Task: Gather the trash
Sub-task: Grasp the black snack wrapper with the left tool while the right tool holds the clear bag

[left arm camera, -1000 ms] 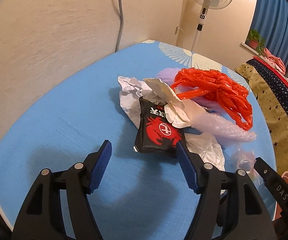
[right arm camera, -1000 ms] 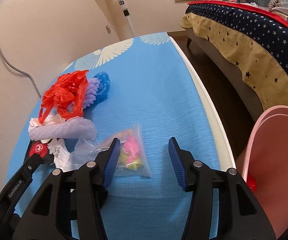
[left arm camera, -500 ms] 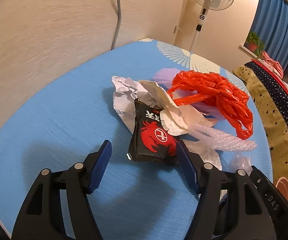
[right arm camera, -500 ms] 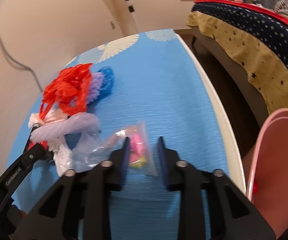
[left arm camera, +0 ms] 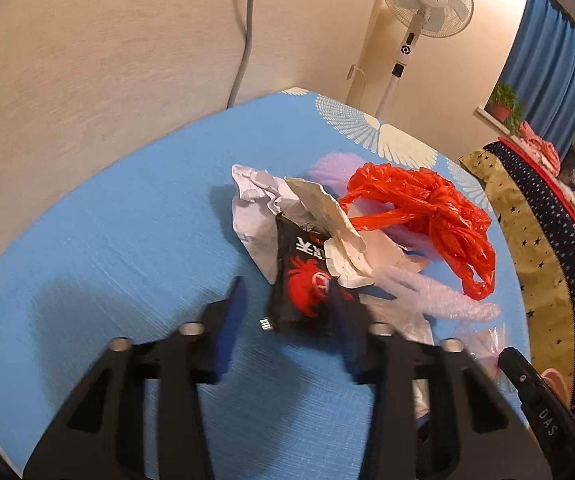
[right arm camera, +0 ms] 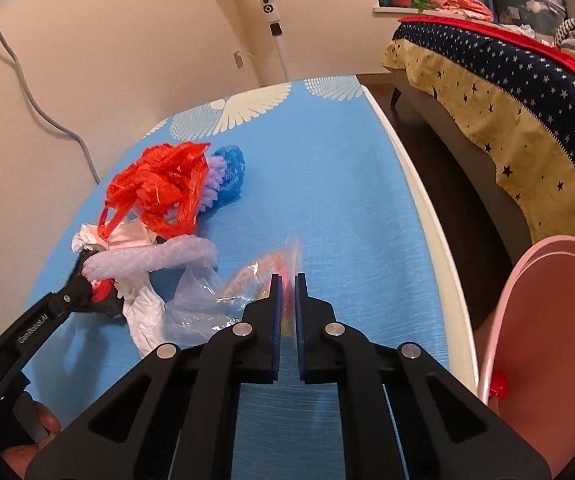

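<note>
A pile of trash lies on the blue table (left arm camera: pixel 127 240). A black snack packet with a red crab (left arm camera: pixel 301 290) lies between the fingers of my left gripper (left arm camera: pixel 287 304), whose jaws are blurred and partly closed around it. Crumpled white paper (left arm camera: pixel 255 208), a red plastic bag (left arm camera: pixel 427 204) and purple bubble wrap (left arm camera: pixel 439 300) lie behind it. My right gripper (right arm camera: pixel 286 292) is shut on a small clear bag with pink and yellow contents (right arm camera: pixel 283 268). The red bag (right arm camera: pixel 159 188) and bubble wrap (right arm camera: pixel 155 258) show left of it.
A pink bin (right arm camera: pixel 543 344) stands off the table's right edge. A blue mesh piece (right arm camera: pixel 229 172) lies by the red bag. A bed with a starred cover (right arm camera: pixel 507 80) and a standing fan (left arm camera: pixel 419 20) are beyond the table.
My right gripper has closed from wide open onto the small clear bag. My left gripper has narrowed around the black packet.
</note>
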`<state>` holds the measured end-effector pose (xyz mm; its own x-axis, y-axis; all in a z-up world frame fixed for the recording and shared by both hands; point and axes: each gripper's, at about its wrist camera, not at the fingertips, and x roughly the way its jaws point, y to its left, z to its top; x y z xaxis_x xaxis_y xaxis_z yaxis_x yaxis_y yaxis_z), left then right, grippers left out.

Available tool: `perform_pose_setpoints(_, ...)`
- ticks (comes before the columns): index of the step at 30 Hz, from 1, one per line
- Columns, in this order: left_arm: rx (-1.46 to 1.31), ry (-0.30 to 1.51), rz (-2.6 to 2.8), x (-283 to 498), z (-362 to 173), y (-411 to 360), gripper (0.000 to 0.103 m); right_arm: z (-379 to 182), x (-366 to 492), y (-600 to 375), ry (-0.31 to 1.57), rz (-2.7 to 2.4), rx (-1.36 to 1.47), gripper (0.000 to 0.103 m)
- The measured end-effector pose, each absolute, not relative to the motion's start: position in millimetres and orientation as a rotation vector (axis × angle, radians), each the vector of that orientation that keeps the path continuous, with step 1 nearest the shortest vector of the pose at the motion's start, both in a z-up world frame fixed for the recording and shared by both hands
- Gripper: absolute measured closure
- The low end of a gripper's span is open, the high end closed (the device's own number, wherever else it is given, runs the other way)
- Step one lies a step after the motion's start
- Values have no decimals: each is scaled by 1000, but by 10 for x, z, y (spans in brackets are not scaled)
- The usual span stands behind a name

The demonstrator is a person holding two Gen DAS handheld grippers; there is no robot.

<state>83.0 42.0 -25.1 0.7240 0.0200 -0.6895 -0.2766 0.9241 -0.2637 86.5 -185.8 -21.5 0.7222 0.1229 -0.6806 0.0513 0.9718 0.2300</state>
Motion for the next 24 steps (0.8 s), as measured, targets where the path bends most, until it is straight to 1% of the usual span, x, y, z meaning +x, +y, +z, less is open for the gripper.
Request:
perform_pose_setpoints(1, -374, 751, 167, 833, -257, 433, 82, -191, 851, -1863, 759, 40, 241, 97)
perform_pose_setpoints(2, -380, 747, 169, 820, -253, 441, 89, -163, 833, -1869, 752, 39, 241, 97)
perform_pose_setpoints(3, -383, 740, 170, 803, -237, 450, 93, -147, 825, -1872, 748, 39, 241, 97)
perform_pose_setpoints(5, -379, 724, 162, 778, -195, 455, 97, -89, 785, -1887, 735, 39, 242, 97)
perform_pose_setpoints(15, -370, 664, 114, 570, 51, 446, 100, 272, 474, -1998, 655, 34, 252, 97)
perform_pose_setpoints(24, -331, 610, 66, 305, 303, 379, 101, 546, 129, -2124, 591, 15, 253, 97)
